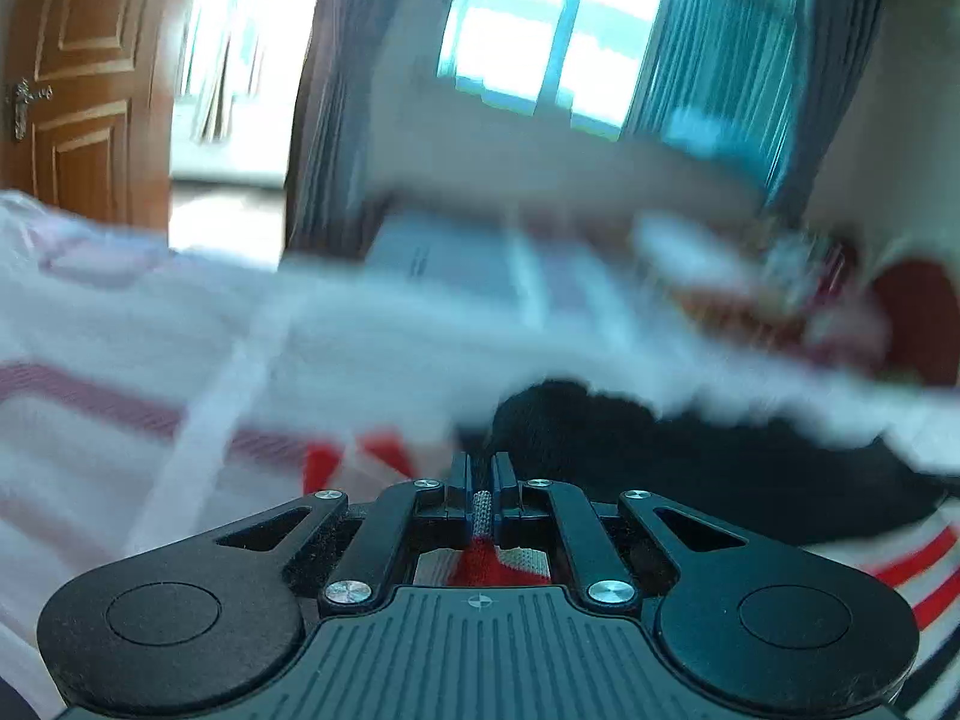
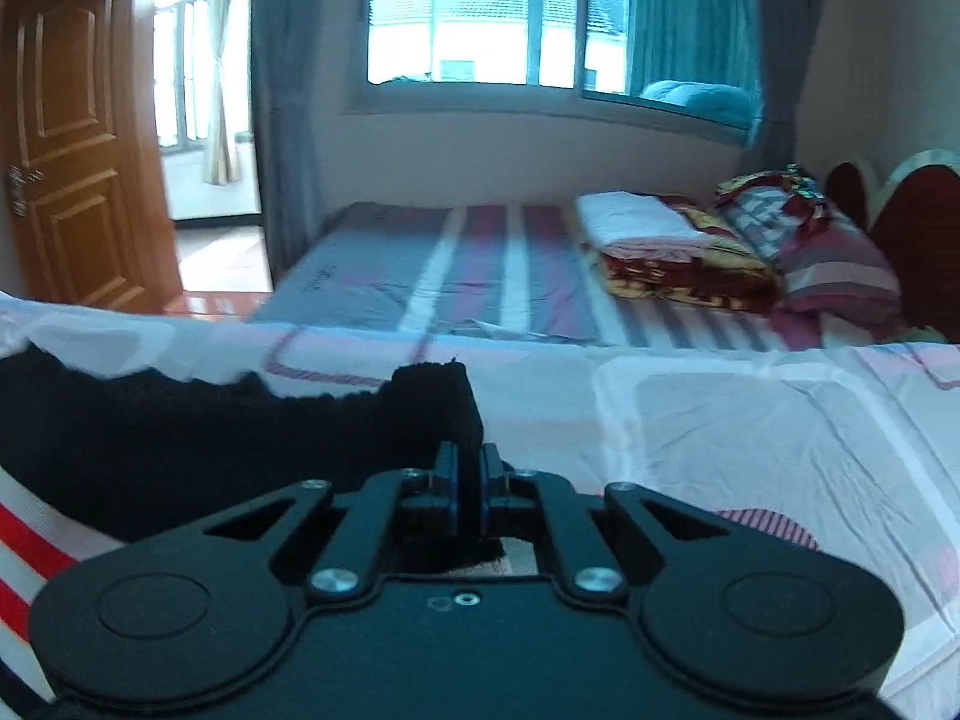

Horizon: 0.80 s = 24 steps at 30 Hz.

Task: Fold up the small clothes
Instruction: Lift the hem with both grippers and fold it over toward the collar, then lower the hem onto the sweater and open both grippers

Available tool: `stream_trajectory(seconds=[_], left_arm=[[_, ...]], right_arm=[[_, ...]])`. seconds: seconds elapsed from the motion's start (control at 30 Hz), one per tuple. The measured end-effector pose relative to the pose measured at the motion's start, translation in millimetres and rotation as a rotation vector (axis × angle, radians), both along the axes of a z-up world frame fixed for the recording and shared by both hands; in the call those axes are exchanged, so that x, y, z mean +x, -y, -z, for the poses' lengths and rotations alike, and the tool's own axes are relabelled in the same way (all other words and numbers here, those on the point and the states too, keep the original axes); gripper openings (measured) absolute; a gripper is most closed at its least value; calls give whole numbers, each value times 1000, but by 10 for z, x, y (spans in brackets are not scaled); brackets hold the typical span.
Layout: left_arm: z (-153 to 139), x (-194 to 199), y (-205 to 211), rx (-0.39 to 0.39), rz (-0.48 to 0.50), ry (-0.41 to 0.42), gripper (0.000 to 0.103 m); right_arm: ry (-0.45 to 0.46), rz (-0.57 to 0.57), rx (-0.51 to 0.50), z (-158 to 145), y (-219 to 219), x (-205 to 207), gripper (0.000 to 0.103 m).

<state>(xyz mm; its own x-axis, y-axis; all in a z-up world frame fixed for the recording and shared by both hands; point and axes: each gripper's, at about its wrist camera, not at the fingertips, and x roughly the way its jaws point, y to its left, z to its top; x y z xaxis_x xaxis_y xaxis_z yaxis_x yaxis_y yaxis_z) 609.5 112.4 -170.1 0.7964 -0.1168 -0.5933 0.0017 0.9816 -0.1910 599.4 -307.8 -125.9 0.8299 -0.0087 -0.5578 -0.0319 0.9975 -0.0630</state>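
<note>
The garment (image 2: 180, 438), we are pinching in both the left gripper (image 1: 483, 480) and right gripper (image 2: 471, 468); thin bites ahead of each gripper could slip, dropping it onto the bed (image 2: 750, 420).

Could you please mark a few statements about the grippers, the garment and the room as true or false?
1. The right gripper is shut on the black edge of the garment. True.
2. The left gripper stands wide open over bare sheet. False: its jaws are closed on striped fabric.
3. The garment has red and white stripes. True.
4. The door is painted white. False: it is brown wood.
5. Folded bedding lies on the far bed. True.
6. The window is fully covered by curtains. False: the panes are bare between drawn-back curtains.
</note>
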Motion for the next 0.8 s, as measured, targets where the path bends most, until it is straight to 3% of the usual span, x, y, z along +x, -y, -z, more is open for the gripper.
stream_trajectory(seconds=[0.07,0.17,0.2,0.23,0.27,0.3,0.33,0.4,0.47,0.53,0.6,0.7,0.8], left_arm=[[-22,55,37,23,-5,-23,6],[-42,25,22,44,-6,-15,12],[-62,3,-28,26,-13,-16,20],[-104,-37,-76,3,-29,-8,39],[-169,-125,-143,-22,-62,18,49],[-260,-261,-169,-25,-95,70,64],[-342,-414,-143,-8,-100,124,71],[-467,-671,-4,-12,-43,173,71],[-499,-879,328,-8,80,182,71],[-461,-965,727,55,188,179,71],[-412,-915,986,80,229,175,71],[-324,-626,1137,81,223,102,71],[-237,-399,1211,120,223,17,71]], right_arm=[[-88,38,-20,181,6,137,7],[-63,57,-97,234,-137,126,11],[-61,56,-117,243,-164,109,12],[-59,60,-123,228,-174,86,21],[-49,71,-125,184,-167,52,26],[-26,70,-127,122,-176,-31,40],[14,71,-129,40,-191,-118,54],[92,25,-94,-113,-239,-383,63],[82,-88,-38,-191,-396,-650,59],[62,-212,-30,-151,-695,-897,40],[12,-304,-56,-58,-1044,-976,32],[22,-297,-67,-25,-1277,-841,33],[-75,-287,-33,43,-1320,-514,25]])
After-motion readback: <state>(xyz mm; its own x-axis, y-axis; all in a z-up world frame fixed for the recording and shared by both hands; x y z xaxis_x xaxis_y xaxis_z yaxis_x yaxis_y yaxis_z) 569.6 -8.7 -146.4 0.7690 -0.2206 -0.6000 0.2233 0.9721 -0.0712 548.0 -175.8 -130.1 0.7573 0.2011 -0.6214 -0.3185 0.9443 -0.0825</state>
